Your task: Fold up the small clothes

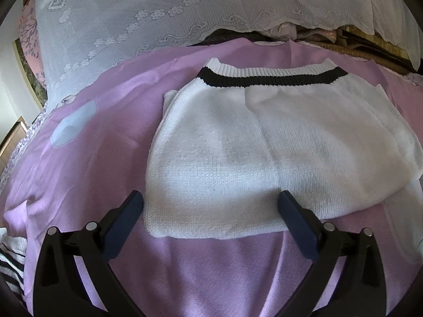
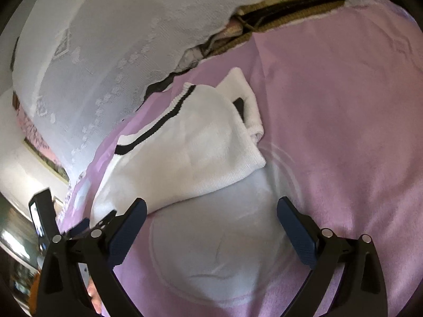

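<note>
White knit sweater (image 1: 264, 142) lies flat on lilac blanket (image 1: 211, 269), black-striped ribbed hem (image 1: 269, 78) at 12 o'clock, sides apparently already turned in; sleeve cuff (image 2: 246, 105) sticks out at its 2 o'clock in the right wrist view. Left gripper (image 1: 211, 210) spread wide, empty, hovering over the near edge at 6 o'clock. Right gripper (image 2: 211, 215) also spread, empty, over a pale patch (image 2: 222, 251) on the blanket, printed or worn, hard to tell. Lace cover (image 1: 158, 13) beyond at 11 o'clock. Step: mid-fold, between grasps. Next probably pinch both near corners, carry them toward the hem.
</note>
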`<state>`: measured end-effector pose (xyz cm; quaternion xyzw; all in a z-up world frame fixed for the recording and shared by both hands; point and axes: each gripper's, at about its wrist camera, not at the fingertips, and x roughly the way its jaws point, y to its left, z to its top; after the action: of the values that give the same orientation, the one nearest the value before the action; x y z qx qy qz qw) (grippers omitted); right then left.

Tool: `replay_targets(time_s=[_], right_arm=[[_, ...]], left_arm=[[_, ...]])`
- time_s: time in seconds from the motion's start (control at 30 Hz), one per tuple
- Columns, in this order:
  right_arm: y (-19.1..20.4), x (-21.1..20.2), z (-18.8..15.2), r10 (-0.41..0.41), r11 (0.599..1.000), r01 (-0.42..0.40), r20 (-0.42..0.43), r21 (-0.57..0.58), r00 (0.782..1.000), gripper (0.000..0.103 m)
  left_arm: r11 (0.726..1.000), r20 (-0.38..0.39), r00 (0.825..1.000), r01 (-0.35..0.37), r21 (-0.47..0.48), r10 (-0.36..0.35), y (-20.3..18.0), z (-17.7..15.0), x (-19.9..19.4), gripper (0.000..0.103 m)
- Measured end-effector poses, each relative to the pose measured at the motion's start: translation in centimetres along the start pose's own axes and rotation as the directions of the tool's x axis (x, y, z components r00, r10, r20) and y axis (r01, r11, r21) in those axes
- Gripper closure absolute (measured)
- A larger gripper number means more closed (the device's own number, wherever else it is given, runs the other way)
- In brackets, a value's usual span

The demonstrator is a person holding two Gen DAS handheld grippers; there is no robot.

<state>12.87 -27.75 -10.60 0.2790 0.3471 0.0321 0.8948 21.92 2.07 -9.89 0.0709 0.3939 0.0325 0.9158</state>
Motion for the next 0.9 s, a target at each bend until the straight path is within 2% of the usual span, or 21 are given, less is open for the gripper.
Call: replay_targets(time_s=[0.3, 0.4, 0.47, 0.53, 0.63, 0.73, 0.9], right_arm=[[-0.3, 2.8, 3.1, -0.093, 0.982, 0.096, -0.030, 0.161, 0.995, 0.005], [-0.6, 3.8, 4.2, -0.088, 0.973, 0.090, -0.021, 0.212, 0.996, 0.006], [-1.0, 4.4, 4.8, -0.062, 0.969, 0.065, -0.021, 0.239, 0.998, 0.019], [-1.8, 5.1, 5.2, -0.030, 0.957, 0.033, -0.015, 0.289, 0.999, 0.035], [-2.5, 5.4, 5.1, 0.040, 0.955, -0.045, 0.021, 0.295, 0.999, 0.041], [-1.9, 5.4, 4.7, 0.020, 0.978, -0.021, 0.006, 0.206, 1.000, 0.050], [-1.0, 5.0, 3.9, 0.012, 0.986, -0.015, 0.019, 0.168, 1.000, 0.064]], left_arm=[[1.000, -0.001, 1.000, -0.007, 0.004, 0.007, -0.1, 0.1, 0.2, 0.004], [1.000, -0.004, 1.000, -0.005, 0.003, 0.005, -0.1, 0.1, 0.2, 0.004], [1.000, -0.003, 1.000, -0.005, 0.000, 0.005, -0.1, 0.1, 0.2, 0.004], [1.000, 0.001, 1.000, -0.007, -0.002, 0.007, -0.1, 0.1, 0.1, 0.004], [1.000, 0.007, 1.000, -0.005, -0.007, 0.005, -0.1, 0.2, 0.1, 0.004], [1.000, -0.007, 1.000, -0.001, -0.009, 0.001, -0.1, 0.3, 0.3, 0.004], [1.000, -0.008, 1.000, -0.002, -0.013, 0.001, -0.1, 0.3, 0.2, 0.004]])
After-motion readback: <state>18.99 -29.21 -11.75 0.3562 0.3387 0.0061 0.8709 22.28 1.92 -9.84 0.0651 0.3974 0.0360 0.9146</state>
